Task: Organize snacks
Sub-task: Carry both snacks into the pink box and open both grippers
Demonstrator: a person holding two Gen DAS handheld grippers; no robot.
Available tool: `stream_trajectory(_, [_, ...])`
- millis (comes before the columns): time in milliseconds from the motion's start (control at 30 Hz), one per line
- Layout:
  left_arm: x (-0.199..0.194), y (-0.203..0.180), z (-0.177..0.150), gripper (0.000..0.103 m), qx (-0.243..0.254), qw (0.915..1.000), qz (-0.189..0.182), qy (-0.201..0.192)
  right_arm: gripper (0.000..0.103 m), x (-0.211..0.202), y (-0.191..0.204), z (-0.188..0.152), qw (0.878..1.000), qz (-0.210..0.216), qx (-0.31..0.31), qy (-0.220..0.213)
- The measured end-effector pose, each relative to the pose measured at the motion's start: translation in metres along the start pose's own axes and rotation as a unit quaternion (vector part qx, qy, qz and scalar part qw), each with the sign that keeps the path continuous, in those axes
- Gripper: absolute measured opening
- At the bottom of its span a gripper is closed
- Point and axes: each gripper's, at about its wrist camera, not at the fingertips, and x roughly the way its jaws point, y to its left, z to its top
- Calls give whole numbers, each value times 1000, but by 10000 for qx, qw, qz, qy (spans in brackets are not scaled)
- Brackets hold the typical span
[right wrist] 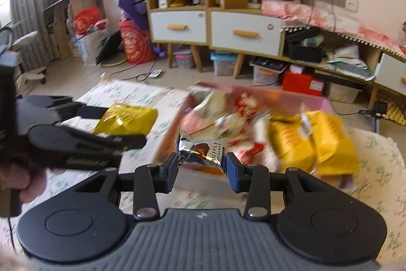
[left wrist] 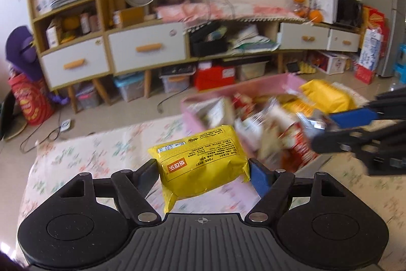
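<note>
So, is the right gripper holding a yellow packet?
No, the right gripper holds a small chocolate packet in silver and blue wrapping.

bare floral cloth (left wrist: 101,151) left of heaped pink basket (left wrist: 253,88)

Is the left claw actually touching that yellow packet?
Touching. In the left wrist view both fingers of the left gripper press the sides of the yellow packet, holding it above the table.

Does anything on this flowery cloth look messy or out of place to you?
The pink plastic basket is heaped untidily with crumpled snack bags, and big yellow bags spill over its edge. Otherwise nothing looks damaged: the left gripper holds a yellow foil packet, and the right gripper holds a silver truffle chocolate wrapper.
</note>
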Motion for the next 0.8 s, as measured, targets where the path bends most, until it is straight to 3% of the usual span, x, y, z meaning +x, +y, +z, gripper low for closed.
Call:
stream_trajectory(367, [37,-50,31,77,208,9995,-257,-3,38,33,-51,22,9979,-498,401,99])
stream_trajectory(567, [57,-57,38,77,125,9996,-241,57,38,42,-65,23,9970,-452,615,144])
stream_trajectory(667, [62,-60,37,81,129,9996,-242,35,40,44,-71,23,9963,-422,742,140])
stream_trajectory(700, [62,-61,37,86,129,9997,-220,32,40,44,-71,23,9959,-448,773,125])
stream_trajectory(767, [61,-63,37,91,138,9998,-123,-19,57,43,-73,23,9953,-488,830,93])
stream_trajectory(800, [60,-63,37,92,146,9998,-113,-37,60,41,-73,22,9951,-492,851,70])
